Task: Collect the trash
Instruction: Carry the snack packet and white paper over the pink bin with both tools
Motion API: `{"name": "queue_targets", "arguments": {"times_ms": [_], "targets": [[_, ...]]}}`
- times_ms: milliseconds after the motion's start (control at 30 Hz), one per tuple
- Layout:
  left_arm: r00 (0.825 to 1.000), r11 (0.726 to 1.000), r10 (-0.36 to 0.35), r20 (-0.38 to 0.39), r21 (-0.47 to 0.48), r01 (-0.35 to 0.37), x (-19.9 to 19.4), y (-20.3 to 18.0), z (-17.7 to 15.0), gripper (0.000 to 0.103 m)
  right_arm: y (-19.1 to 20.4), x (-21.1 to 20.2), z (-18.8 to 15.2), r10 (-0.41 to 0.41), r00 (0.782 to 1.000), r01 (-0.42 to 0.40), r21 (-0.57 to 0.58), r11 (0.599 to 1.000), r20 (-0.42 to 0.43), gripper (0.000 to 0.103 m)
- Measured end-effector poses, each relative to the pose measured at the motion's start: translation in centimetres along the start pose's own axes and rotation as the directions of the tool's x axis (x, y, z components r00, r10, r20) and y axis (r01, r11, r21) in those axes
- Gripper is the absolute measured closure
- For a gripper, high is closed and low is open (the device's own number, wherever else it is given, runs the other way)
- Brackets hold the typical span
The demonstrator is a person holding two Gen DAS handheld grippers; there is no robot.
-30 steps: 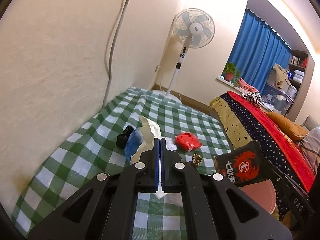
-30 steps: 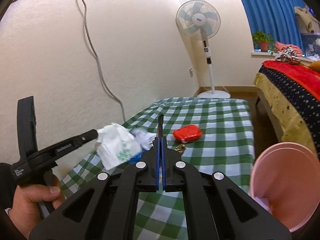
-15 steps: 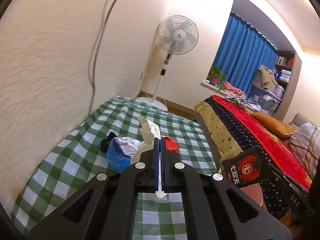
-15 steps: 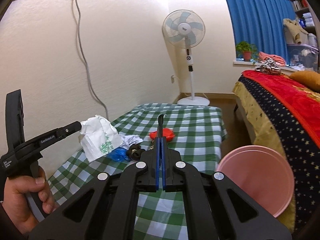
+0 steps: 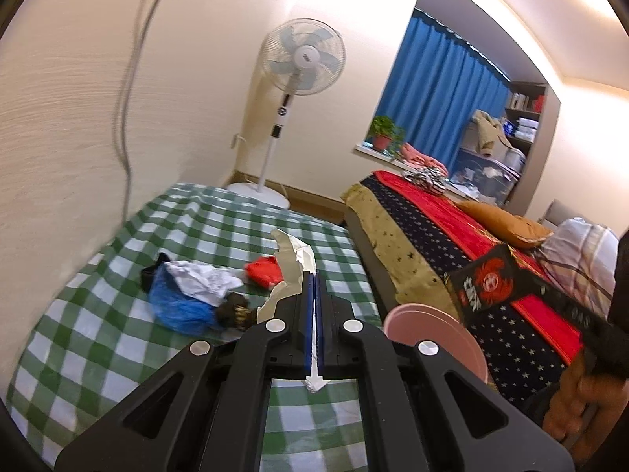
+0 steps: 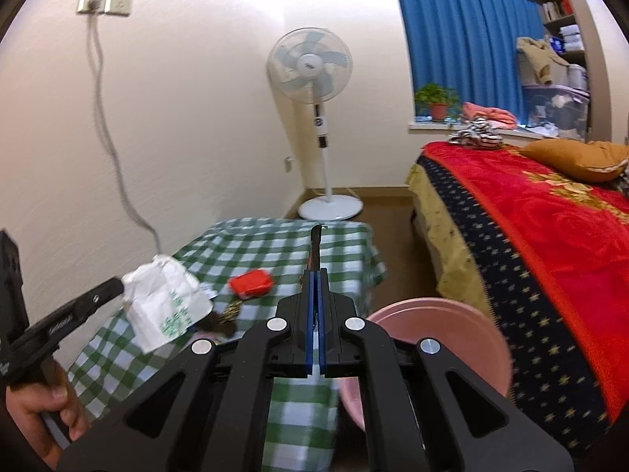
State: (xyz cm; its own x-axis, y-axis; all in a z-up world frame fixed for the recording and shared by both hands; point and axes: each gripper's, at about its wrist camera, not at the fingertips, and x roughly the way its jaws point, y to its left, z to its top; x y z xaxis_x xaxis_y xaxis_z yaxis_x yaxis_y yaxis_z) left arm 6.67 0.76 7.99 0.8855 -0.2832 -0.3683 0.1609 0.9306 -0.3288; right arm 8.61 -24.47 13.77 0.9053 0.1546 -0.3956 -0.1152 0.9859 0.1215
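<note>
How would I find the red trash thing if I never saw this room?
Find the green checked table beside the wall. Near its middle, past the blue bag and white crumpled paper, lies the red wrapper. It is the only bright red, flat packet there.

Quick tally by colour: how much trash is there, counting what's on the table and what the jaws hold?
White: 2, held paper bag, crumpled paper
Black: 2, held packet, small item
Blue: 1, plastic bag
Red: 1, pouch
Brown: 1, wrapper
Total: 7

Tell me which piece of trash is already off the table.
The white paper wrapper, clamped in the left gripper. The red packet and blue bag lie on the cloth.
</note>
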Motion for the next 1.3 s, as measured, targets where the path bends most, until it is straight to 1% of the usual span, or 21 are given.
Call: {"name": "queue_targets", "arguments": {"times_ms": [200,433,600,700,1000,1300], "targets": [[0.998,0.998,-0.053,-0.027,0.035,0.054,1.4,-2.7,-0.5,0.102,-4.6,-0.3,1.9,-0.076,0.997,0.075,0.037,0.996,0.018,0.101],[0.992,0.990,-0.107,-0.065,0.083,0.112,3.3,-6.3,-0.8,0.102,-7.9,0.4,1.9,-0.123,0.992,0.121,0.079,0.989,0.015,0.101],[0.987,0.983,-0.137,-0.089,0.107,0.146,4.9,-8.8,-1.0,0.102,-8.9,1.5,0.6,-0.139,0.990,0.140,0.109,0.984,-0.018,0.101],[0.983,0.980,-0.153,-0.105,0.116,0.165,6.0,-10.2,-1.3,0.102,-9.4,2.1,0.2,-0.161,0.986,0.165,0.112,0.980,-0.038,0.101],[0.969,0.965,-0.195,-0.149,0.149,0.217,9.6,-13.6,-2.3,0.102,-10.2,3.2,0.2,-0.210,0.977,0.213,0.115,0.970,-0.039,0.101],[0.956,0.956,-0.214,-0.199,0.161,0.247,12.3,-15.6,-3.6,0.102,-12.1,3.4,0.0,-0.231,0.972,0.236,0.174,0.956,-0.050,0.101]]}}
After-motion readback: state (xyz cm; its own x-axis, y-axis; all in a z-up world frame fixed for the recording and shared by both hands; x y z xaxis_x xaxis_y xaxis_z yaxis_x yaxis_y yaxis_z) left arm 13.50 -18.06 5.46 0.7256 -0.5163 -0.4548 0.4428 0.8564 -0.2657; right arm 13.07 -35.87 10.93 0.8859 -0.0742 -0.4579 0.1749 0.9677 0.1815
